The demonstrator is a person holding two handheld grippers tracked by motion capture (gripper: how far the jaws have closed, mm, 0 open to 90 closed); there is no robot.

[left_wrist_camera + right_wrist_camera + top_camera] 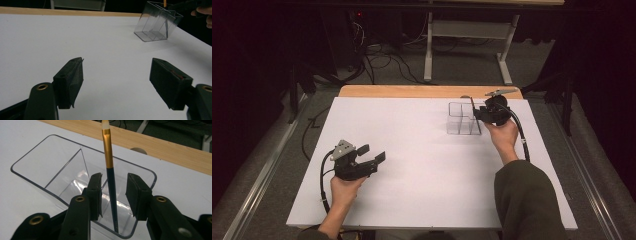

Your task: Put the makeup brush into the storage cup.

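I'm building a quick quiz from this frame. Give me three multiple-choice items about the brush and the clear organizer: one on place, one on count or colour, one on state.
1. Where does the brush stand?
A. flat on the table
B. in the clear organizer, in the compartment nearest the right gripper
C. between the left gripper's fingers

2. What colour is the band below the brush's pale tip?
A. gold
B. red
C. green

3. How do the right gripper's fingers stand to the brush?
A. clamped on it
B. apart, either side of it, not pressing
C. far from it

B: its handle reaches down into that end compartment. A: a gold band sits above the dark handle. B: gaps show on both sides.
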